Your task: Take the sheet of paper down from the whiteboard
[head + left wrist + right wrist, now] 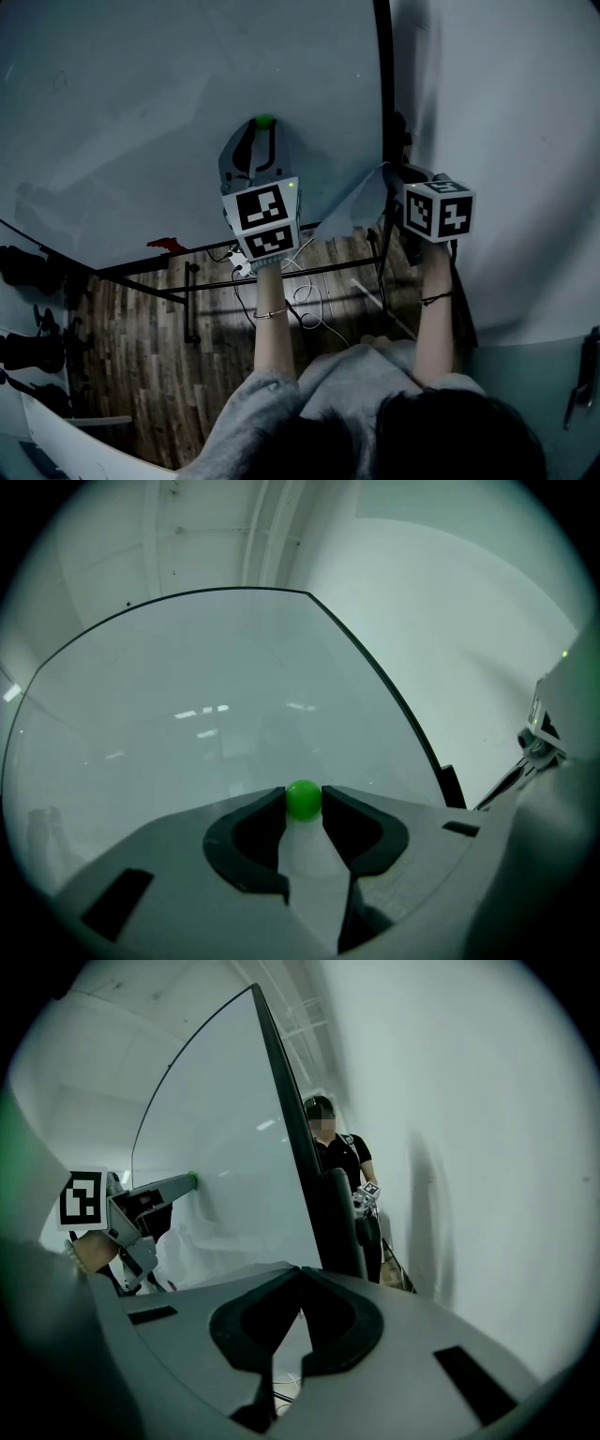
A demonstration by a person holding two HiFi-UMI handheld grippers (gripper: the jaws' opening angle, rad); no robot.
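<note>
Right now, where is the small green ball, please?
Left gripper view, low centre: the small green ball is pinched in the left claw against the glossy whiteboard.

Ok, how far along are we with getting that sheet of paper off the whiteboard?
Partly there. Done: the right gripper is shut on the sheet of paper, whose right edge curls away from the whiteboard. In hand: the left gripper is shut on the green magnet, right at the board. Left: probably pull the magnet off and carry the sheet clear.

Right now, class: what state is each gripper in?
Left gripper: closed on the green ball.
Right gripper: closed on the sheet of paper.
</note>
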